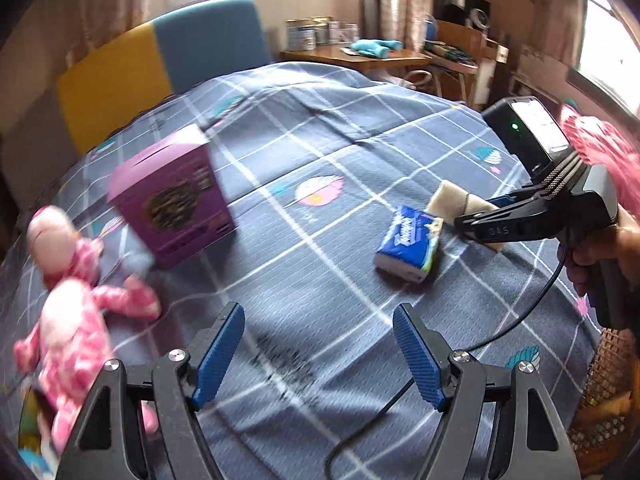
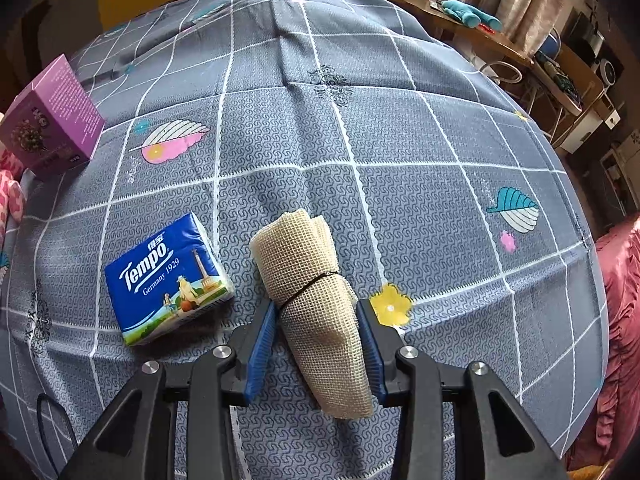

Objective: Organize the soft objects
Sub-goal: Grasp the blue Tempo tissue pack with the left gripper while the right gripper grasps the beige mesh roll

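**Right gripper straddles the mesh roll; left gripper is empty above the bed**

The right gripper (image 2: pixel 316 344) points steeply down with the beige rolled mesh cloth, bound by a thin dark band (image 2: pixel 316 300), lying between its blue ribbed pads (image 2: pixel 262 344). The roll's long axis runs almost straight ahead of the gripper, along the fingers and not across them, with its far end leaning slightly left in the right wrist view. The pads stand against the roll's two long sides at its banded middle; the left pad looks in contact, but whether the right one presses I cannot tell for sure, so I judge it a grip about to close, not yet a firm clamp. The roll rests on the grey-blue checked bed cover (image 2: pixel 400 140).

The left gripper (image 1: pixel 320 356) has its jaws wide apart with nothing between them, and hangs over bare cover. From it, the roll (image 1: pixel 452 200) lies ahead and to the right, well apart, so the right hand is plainly the nearer one.

Counted on the bed: one mesh roll; one blue soft pack of tissues (image 2: pixel 168 280), just beside the roll on its left; one purple cardboard box (image 1: pixel 176 200), far left; one pink-and-white plush toy (image 1: pixel 76 312), blurred, beside the box. Two grippers, one of them engaged.
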`<state>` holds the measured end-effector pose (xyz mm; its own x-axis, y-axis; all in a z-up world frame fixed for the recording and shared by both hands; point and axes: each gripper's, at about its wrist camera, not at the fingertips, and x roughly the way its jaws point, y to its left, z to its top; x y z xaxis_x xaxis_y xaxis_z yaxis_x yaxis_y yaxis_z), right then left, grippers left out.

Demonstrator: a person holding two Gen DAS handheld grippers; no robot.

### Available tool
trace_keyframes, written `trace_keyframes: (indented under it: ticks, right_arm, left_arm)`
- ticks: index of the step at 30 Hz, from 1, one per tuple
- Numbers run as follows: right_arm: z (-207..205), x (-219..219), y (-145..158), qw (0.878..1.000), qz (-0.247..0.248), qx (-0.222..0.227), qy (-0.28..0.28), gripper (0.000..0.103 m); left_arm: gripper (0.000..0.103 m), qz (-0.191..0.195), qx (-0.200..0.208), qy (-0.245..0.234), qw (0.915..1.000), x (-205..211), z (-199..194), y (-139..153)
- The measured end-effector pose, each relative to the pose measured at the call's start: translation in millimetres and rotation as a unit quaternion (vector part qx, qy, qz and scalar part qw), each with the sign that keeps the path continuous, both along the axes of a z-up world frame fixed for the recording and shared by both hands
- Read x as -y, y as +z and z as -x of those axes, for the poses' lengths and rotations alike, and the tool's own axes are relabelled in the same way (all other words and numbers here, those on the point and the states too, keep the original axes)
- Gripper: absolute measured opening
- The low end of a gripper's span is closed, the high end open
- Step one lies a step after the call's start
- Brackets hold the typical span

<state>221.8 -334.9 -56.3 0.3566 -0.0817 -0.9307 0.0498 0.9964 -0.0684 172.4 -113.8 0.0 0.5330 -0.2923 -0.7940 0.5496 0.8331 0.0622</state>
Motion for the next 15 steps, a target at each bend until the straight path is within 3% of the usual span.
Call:
trace_keyframes:
  ticks: [8,15]
  right_arm:
    - [-9,23,-6,0.998,-0.048,-0.013,-0.031,0.045]
    - [-14,29,-9,0.998,-0.057,-0.016,-0.033,0.046]
  left_arm:
    - [0.077,-0.024,-0.026,-0.086,0.9957,62,-32,-30]
    - [0.077,-0.046,-0.032,-0.149,0.9873,105,-43,-50]
